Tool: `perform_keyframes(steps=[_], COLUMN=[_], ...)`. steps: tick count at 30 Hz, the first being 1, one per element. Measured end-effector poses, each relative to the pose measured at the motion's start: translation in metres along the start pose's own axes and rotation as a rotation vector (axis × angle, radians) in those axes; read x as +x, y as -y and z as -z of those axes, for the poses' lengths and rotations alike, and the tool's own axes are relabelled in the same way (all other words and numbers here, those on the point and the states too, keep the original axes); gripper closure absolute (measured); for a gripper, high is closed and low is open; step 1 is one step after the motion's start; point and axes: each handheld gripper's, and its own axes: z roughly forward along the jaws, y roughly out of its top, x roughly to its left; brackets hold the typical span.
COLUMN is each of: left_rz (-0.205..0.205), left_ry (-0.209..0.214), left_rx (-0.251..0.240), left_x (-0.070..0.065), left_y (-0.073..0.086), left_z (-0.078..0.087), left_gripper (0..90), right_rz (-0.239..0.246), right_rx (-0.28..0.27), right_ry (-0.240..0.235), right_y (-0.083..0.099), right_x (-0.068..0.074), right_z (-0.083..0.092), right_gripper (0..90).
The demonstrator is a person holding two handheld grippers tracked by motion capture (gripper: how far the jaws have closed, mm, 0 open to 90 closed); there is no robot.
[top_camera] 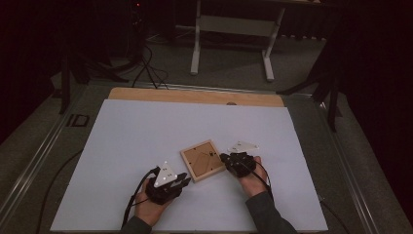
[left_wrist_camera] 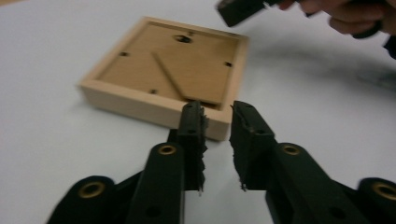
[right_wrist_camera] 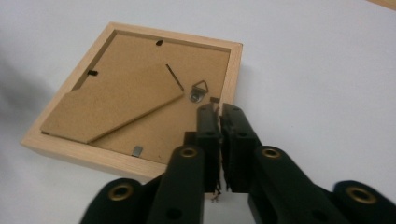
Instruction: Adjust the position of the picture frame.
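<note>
A small wooden picture frame (top_camera: 202,160) lies face down on the white sheet, its brown backing board up. In the right gripper view the frame (right_wrist_camera: 140,107) shows a fold-out stand flap, a metal hanger (right_wrist_camera: 201,91) and small retaining tabs. My right gripper (right_wrist_camera: 215,109) is shut, its tips at the frame's inner right edge beside a tab; whether it pinches that tab I cannot tell. My left gripper (left_wrist_camera: 217,114) is open with a narrow gap, its tips just short of the frame's (left_wrist_camera: 173,60) near corner and nothing between the pads. In the high view the left gripper (top_camera: 187,181) sits at the frame's lower left, the right gripper (top_camera: 223,158) at its right.
The white sheet (top_camera: 146,136) covers most of a wooden tabletop (top_camera: 195,96). Beyond the table stand a white desk base (top_camera: 234,29) and cables on the floor (top_camera: 146,68). My right gripper's tip (left_wrist_camera: 240,9) shows at the top of the left gripper view.
</note>
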Motion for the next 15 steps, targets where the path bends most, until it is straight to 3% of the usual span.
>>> perform_keyframes(steps=[7, 15], left_rz=[-0.044, -0.069], left_ry=[0.039, 0.023], left_rx=[0.035, 0.073], left_x=[-0.009, -0.012], left_y=[0.000, 0.001], left_z=[-0.015, -0.026], left_gripper=[89.5, 89.7], right_rz=[0.020, -0.008], right_rx=[0.009, 0.020], right_ry=[-0.009, 0.021], right_y=[0.001, 0.004], right_x=[0.001, -0.005], right_z=[-0.001, -0.001], right_gripper=[89.6, 89.6])
